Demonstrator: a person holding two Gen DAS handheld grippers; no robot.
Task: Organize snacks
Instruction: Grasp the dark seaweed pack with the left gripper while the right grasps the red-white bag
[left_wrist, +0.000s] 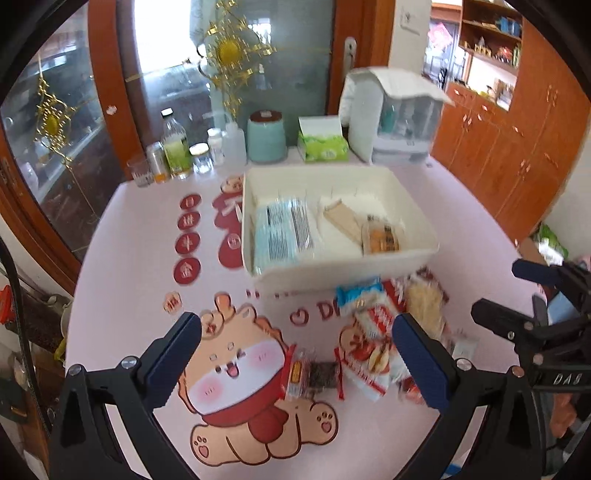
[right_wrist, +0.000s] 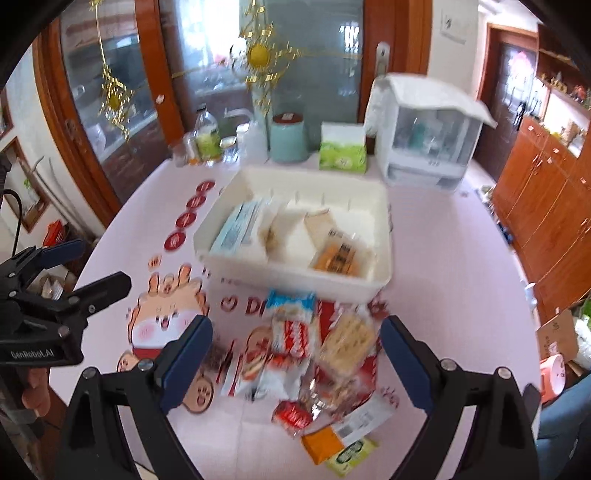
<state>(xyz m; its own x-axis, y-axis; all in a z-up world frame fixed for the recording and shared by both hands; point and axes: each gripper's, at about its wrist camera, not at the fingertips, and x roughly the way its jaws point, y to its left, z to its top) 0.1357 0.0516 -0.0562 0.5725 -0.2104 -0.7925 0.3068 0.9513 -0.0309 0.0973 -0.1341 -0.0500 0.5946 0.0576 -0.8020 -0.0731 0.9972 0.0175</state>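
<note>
A cream divided bin (left_wrist: 424, 254) (right_wrist: 295, 277) stands mid-table. It holds blue packets (left_wrist: 280, 232) (right_wrist: 240, 225) on its left and an orange snack (left_wrist: 382, 238) (right_wrist: 334, 256) on its right. A pile of loose snack packets (left_wrist: 373, 332) (right_wrist: 306, 350) lies in front of the bin. My left gripper (left_wrist: 297, 354) is open and empty above the table, left of the pile. My right gripper (right_wrist: 295, 354) is open and empty, hovering over the pile. Each gripper shows at the edge of the other's view, the right one (left_wrist: 517, 291) and the left one (right_wrist: 92, 266).
Bottles and jars (left_wrist: 177, 151), a teal canister (left_wrist: 266, 136), a green tissue box (left_wrist: 322, 142) and a white cabinet organizer (left_wrist: 399, 118) line the table's far edge. The pink tablecloth (left_wrist: 129, 240) has cartoon prints. Wooden cupboards (left_wrist: 517, 147) stand to the right.
</note>
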